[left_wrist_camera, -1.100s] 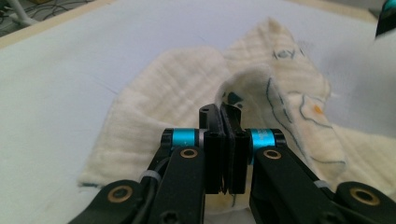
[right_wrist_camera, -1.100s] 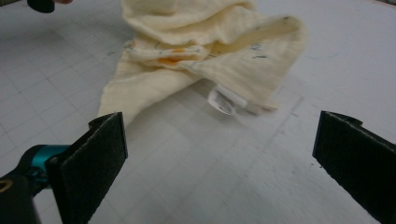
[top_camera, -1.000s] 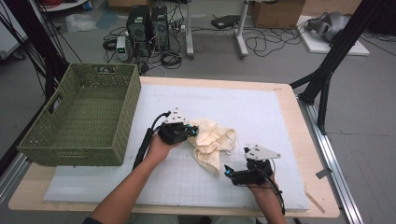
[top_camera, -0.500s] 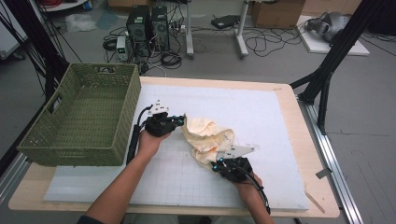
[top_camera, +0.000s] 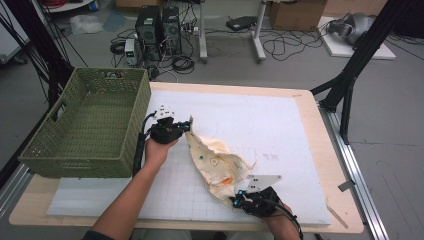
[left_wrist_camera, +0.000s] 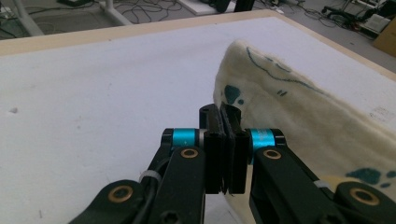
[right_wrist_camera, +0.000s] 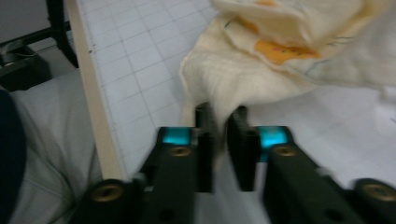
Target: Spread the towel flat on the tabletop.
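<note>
A cream cloth (top_camera: 215, 160) with teal and orange prints hangs stretched in a slanted line over the white gridded mat (top_camera: 270, 120). My left gripper (top_camera: 187, 126) is shut on the cloth's upper corner, just right of the basket. In the left gripper view the jaws (left_wrist_camera: 223, 112) are pinched together on the cloth (left_wrist_camera: 299, 107) edge. My right gripper (top_camera: 234, 200) sits near the table's front edge at the cloth's lower corner. Its jaws (right_wrist_camera: 221, 114) have just been opening slightly after closing, and the cloth (right_wrist_camera: 261, 70) is still bunched and gripped between them.
A green woven basket (top_camera: 135, 125) stands at the table's left, close beside my left hand. The wooden table edge (right_wrist_camera: 93, 93) runs just left of the right gripper. Computers and cables lie on the floor beyond the table.
The left hand has drifted left toward the basket. The right gripper reached into the cloth, closed on its corner and pulled back toward the front edge. The bunched cloth is now stretched out.
</note>
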